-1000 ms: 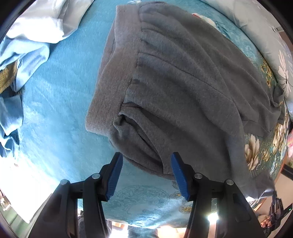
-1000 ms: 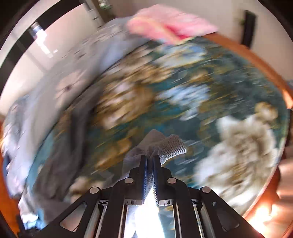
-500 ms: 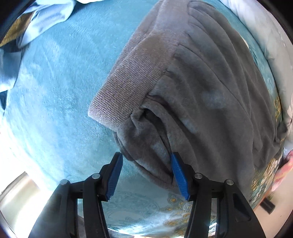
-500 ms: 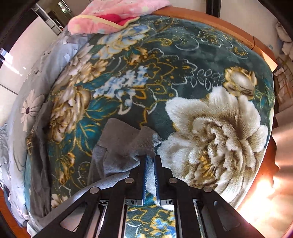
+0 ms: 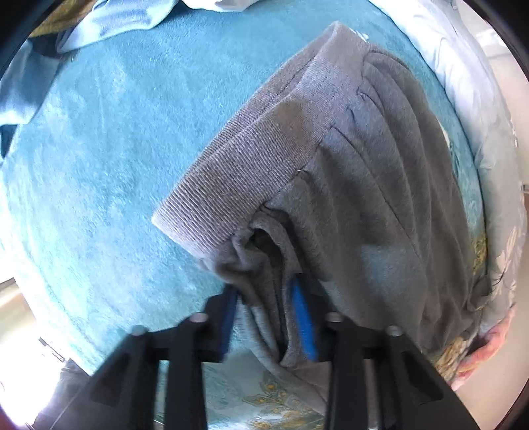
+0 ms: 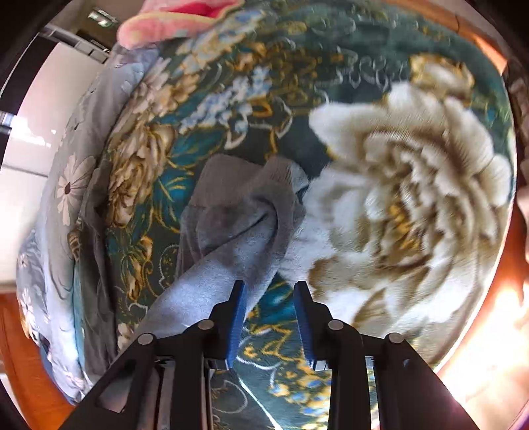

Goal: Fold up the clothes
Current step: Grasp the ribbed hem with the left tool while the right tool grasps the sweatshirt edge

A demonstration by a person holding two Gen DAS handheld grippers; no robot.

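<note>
Left claw (image 5: 266, 299) pinching grey sweatpants (image 5: 347, 158), bunched below ribbed waistband; right claw (image 6: 269, 291) parted, unladen.

One grey garment (image 5: 357, 185) is lying on one bed (image 5: 109, 158), its ribbed band (image 5: 251, 168) counting as one. Two grippers are showing: the left gripper (image 5: 267, 317) and the right gripper (image 6: 269, 321), each carrying two blue fingers (image 6: 302, 317). One pale blue cloth pile (image 5: 109, 20) is sitting at the bed's far edge. One pink blanket (image 6: 172, 20) is resting at another edge.
</note>
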